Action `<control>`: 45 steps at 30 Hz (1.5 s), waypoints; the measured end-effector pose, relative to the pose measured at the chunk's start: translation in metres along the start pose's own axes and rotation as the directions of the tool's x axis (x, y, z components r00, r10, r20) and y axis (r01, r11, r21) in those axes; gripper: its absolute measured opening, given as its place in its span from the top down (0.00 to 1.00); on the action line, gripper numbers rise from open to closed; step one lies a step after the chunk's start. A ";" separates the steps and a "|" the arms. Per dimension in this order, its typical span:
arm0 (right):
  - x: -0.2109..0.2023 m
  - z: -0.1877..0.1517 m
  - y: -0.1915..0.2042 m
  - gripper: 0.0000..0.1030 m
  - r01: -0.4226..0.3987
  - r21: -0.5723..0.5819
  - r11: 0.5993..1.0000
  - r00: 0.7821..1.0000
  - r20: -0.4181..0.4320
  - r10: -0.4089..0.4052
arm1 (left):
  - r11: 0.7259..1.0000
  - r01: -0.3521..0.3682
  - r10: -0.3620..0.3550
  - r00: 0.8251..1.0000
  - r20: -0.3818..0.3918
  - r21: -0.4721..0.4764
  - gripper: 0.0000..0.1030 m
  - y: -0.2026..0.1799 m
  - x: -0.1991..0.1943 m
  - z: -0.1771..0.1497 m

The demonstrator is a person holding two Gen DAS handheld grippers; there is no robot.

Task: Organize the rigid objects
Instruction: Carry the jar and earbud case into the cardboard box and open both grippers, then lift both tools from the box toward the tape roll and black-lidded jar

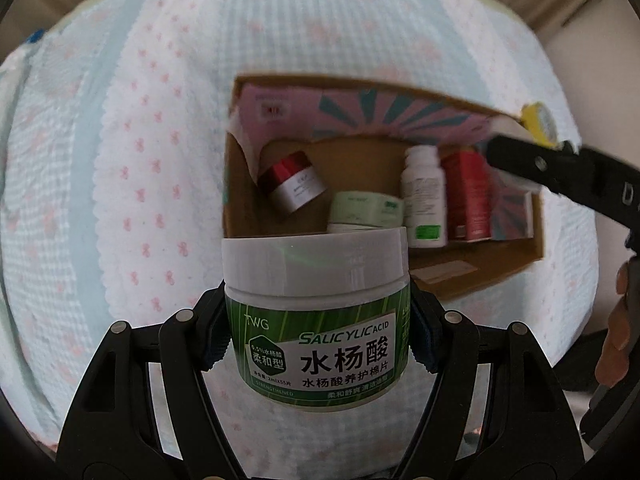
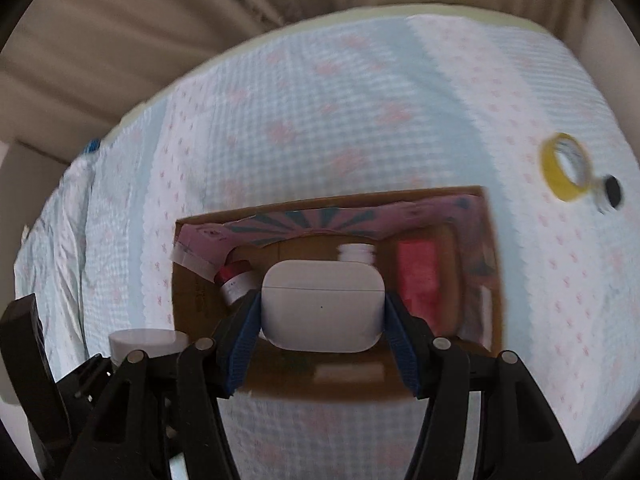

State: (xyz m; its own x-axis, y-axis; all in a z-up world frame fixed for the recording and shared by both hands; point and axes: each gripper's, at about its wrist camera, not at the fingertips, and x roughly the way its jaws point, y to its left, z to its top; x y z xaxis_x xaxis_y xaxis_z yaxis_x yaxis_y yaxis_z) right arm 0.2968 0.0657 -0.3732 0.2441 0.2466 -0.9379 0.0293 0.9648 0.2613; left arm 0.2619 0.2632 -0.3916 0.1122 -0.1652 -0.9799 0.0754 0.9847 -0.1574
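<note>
My left tool [image 1: 316, 332] pinches a green-labelled salicylic acid pad jar [image 1: 316, 304], upright, at the near edge of the open cardboard box [image 1: 480, 272] on the bed [image 1: 120, 160]. My right tool [image 2: 322, 314] pinches a white earbud case [image 2: 322, 304] over that box. Inside: red-lidded jar [image 1: 292, 184], white bottle [image 1: 424, 196], red carton [image 1: 468, 196]. Yellow tape roll [image 2: 568, 168] lies apart on the bedspread.
</note>
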 end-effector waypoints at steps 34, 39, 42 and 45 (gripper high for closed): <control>-0.013 -0.006 -0.012 0.01 -0.030 0.045 0.999 0.997 -0.064 0.032 | 1.000 0.003 -0.004 0.997 0.080 0.011 0.00 -0.006 -0.047 -0.026; -0.055 -0.028 -0.004 0.01 -0.037 0.024 0.999 0.999 0.007 0.037 | 1.000 -0.020 0.019 0.989 0.144 0.005 0.00 -0.012 -0.087 -0.048; -0.079 -0.047 -0.004 0.01 -0.054 0.018 0.998 0.997 0.053 0.053 | 1.000 -0.025 0.028 0.985 0.173 -0.014 0.00 -0.013 -0.109 -0.067; -0.103 -0.070 -0.006 0.01 -0.045 0.009 0.999 0.995 0.092 0.044 | 0.999 -0.023 0.028 0.978 0.209 -0.024 0.00 -0.013 -0.129 -0.086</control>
State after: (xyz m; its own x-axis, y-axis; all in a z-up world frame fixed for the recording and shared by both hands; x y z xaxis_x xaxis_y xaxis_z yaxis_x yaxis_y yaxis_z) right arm 0.2035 0.0412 -0.2945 0.3336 0.2795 -0.9003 0.0265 0.9519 0.3053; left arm 0.1613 0.2761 -0.2740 0.3185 -0.1461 -0.9366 0.0487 0.9893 -0.1378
